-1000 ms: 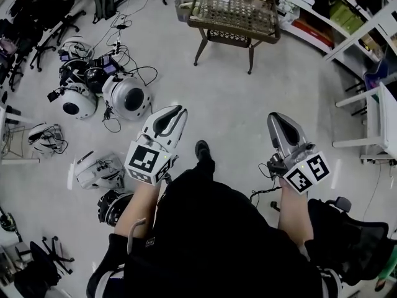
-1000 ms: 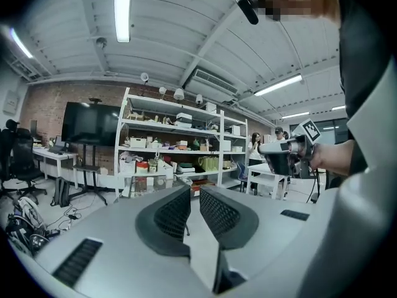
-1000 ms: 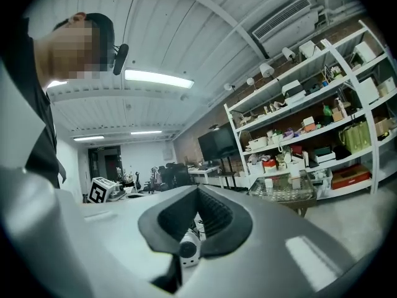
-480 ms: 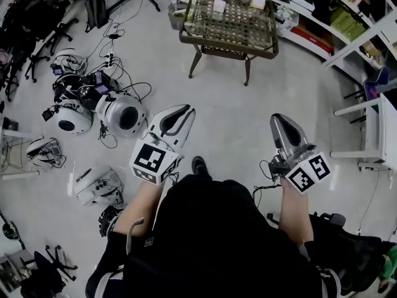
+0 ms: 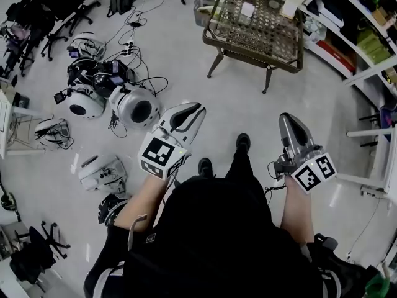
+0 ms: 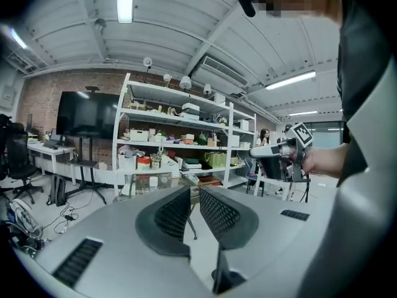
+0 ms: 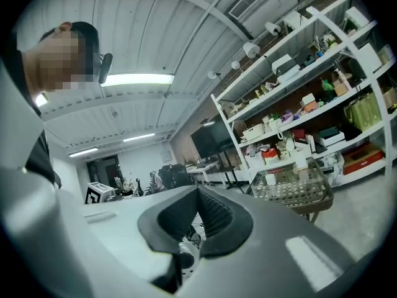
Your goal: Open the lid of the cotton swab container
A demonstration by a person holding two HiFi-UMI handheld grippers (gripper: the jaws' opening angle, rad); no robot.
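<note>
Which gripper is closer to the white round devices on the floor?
Left. The left gripper hangs just right of the white round devices in the head view; the right gripper is farther right, past the person's feet.

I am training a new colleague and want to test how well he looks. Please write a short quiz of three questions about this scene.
1. True or false: the left gripper holds a small box.
2. Where does the small white box stand? A: on the floor. B: on the wicker table. C: on a shelf.
3. Fill in: the jaws of the right gripper are ____, with nothing between them.
Key: 1 false; 2 B; 3 shut.
</note>
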